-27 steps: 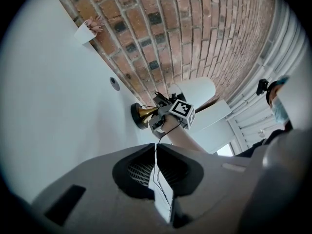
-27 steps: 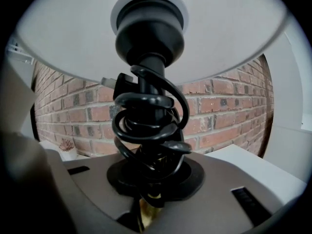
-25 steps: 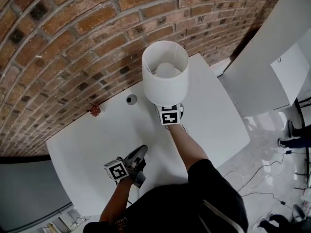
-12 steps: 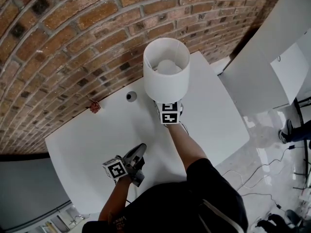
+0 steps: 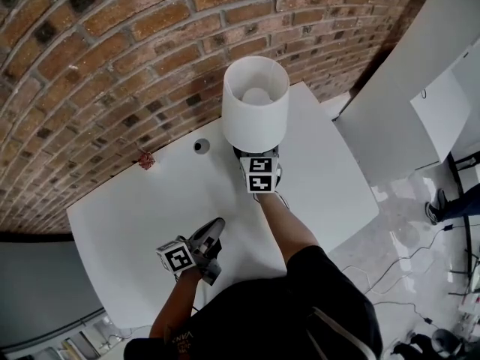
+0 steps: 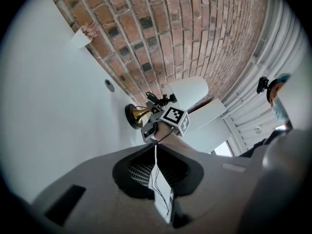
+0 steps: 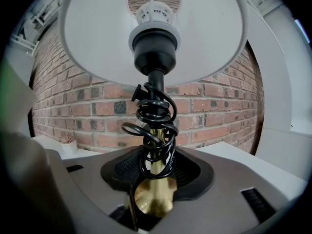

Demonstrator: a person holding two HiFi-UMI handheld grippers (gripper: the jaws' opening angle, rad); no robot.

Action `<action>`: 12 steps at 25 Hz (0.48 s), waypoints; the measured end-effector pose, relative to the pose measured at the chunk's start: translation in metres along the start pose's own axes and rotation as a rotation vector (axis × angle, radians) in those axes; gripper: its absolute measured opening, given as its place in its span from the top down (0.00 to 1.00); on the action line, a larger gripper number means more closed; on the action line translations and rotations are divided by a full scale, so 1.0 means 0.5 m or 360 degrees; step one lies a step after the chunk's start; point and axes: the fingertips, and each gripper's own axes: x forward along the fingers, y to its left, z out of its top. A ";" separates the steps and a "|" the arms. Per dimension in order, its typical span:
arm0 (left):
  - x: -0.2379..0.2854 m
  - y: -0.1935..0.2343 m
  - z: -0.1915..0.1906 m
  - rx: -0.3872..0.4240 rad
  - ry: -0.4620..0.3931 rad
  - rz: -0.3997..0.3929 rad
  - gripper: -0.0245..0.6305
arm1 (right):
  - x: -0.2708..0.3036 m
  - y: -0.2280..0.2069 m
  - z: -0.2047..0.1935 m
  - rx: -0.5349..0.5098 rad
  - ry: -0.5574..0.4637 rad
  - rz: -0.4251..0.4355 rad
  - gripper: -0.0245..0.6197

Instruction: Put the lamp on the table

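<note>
Your right claw (image 7: 156,173) has just been spreading its 2 jaws from around the lamp (image 5: 255,107), which stands upright on the white surface (image 5: 135,216) near the brick wall (image 5: 112,51), so placement looks complete; your left claw (image 6: 157,173) is pressed together, holding nothing.

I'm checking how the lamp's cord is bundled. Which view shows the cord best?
The right gripper view: the black cord fills the middle, coiled round the brass stem under the shade. The left gripper view shows at most a small dark tangle on the far lamp. In the head view the shade hides it.
</note>
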 end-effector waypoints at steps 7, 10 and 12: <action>-0.014 -0.032 -0.016 0.0035 -0.0015 -0.0059 0.95 | -0.056 -0.005 -0.024 -0.0003 0.0078 -0.0025 0.67; -0.024 -0.041 -0.026 0.0063 -0.0016 -0.0058 0.95 | -0.094 0.001 -0.039 -0.0025 0.0101 -0.0016 0.68; -0.031 -0.051 -0.035 0.0078 -0.0012 -0.0064 0.95 | -0.122 0.009 -0.049 -0.0058 0.0118 0.0005 0.69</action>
